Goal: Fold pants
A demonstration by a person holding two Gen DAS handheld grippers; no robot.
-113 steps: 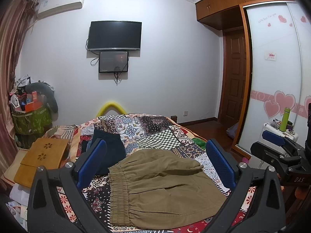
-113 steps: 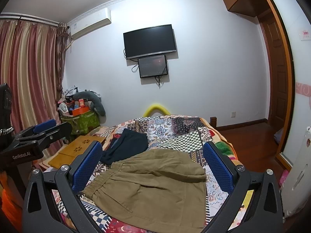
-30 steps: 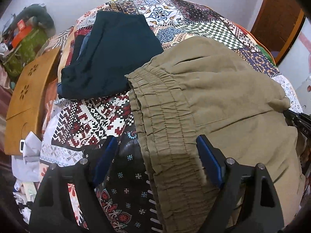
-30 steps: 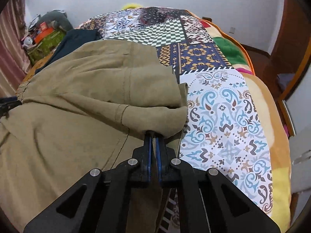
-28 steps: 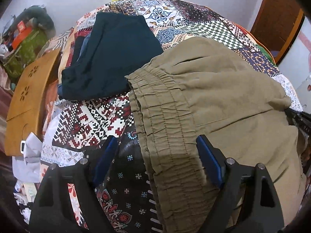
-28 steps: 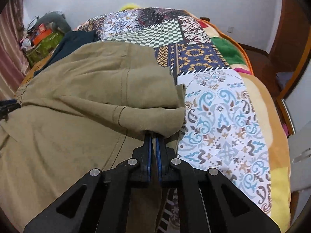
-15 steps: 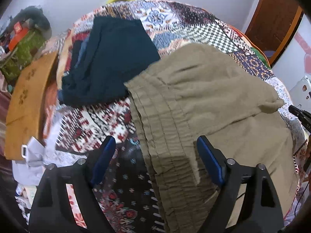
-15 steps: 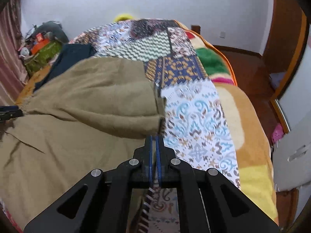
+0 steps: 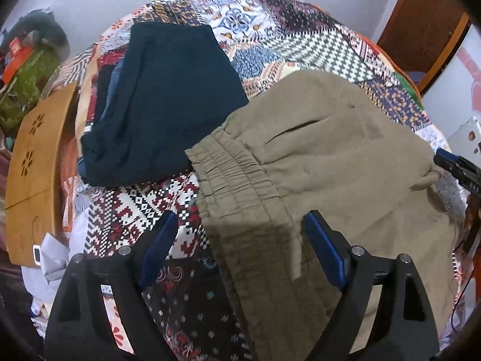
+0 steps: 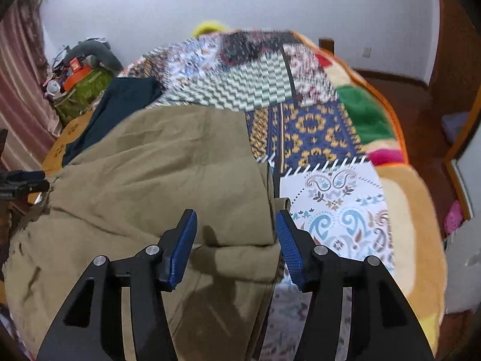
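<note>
Olive-khaki pants (image 9: 330, 162) with an elastic waistband lie folded on the patchwork quilt (image 9: 288, 36). My left gripper (image 9: 240, 246) is open, its blue pads straddling the waistband edge without gripping. In the right wrist view the same pants (image 10: 168, 174) fill the left side, with a folded flap on top. My right gripper (image 10: 236, 240) is open just above the flap's near corner. The right gripper's tip shows at the right edge of the left wrist view (image 9: 454, 165).
A folded dark teal garment (image 9: 168, 102) lies on the quilt beyond the waistband. A wooden lap tray (image 9: 33, 168) and clutter sit off the bed's left side. A wooden floor (image 10: 415, 108) and door lie to the right of the bed.
My right gripper was shut on the pants' flap corner and has now opened, letting it go. The left gripper stayed open and has lifted and drawn back slightly.
</note>
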